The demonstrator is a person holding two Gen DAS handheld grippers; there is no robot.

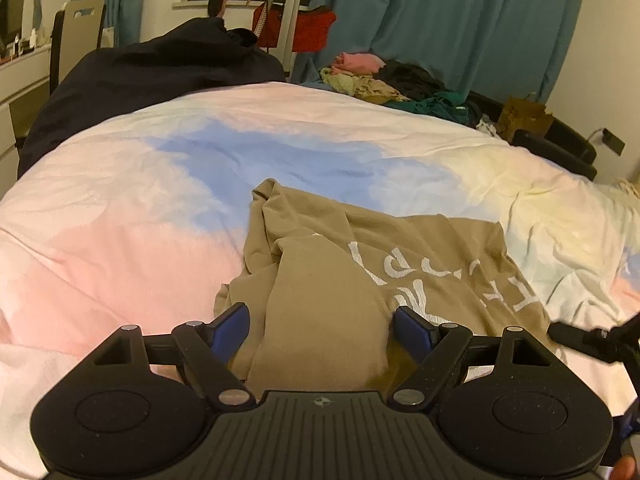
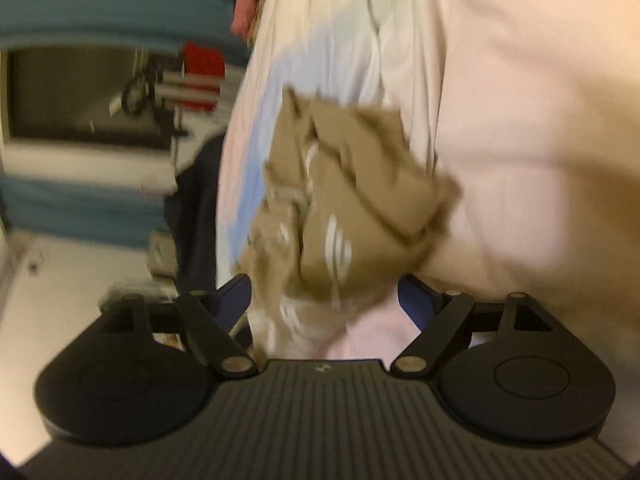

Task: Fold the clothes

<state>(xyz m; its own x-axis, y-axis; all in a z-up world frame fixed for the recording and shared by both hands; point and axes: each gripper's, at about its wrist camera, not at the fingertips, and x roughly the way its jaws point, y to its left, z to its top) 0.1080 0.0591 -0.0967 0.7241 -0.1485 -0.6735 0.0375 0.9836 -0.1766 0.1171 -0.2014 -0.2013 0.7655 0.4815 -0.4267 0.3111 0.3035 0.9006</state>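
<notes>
A tan T-shirt (image 1: 360, 264) with white lettering lies crumpled on the pink, blue and white duvet (image 1: 120, 208). My left gripper (image 1: 320, 320) is open, with a fold of the shirt lying between its blue pads (image 1: 230, 326). In the blurred, tilted right wrist view the same tan T-shirt (image 2: 352, 184) lies bunched on the duvet (image 2: 500, 120). My right gripper (image 2: 324, 296) is open, with the shirt's near edge between its jaws. The right gripper's black body (image 1: 600, 340) shows at the right edge of the left wrist view.
A dark navy garment (image 1: 152, 76) lies at the bed's far left. A heap of mixed clothes (image 1: 384, 80) sits at the far edge, in front of teal curtains (image 1: 440, 20). A chair (image 1: 76, 36) and white drawers (image 1: 20, 80) stand at the left.
</notes>
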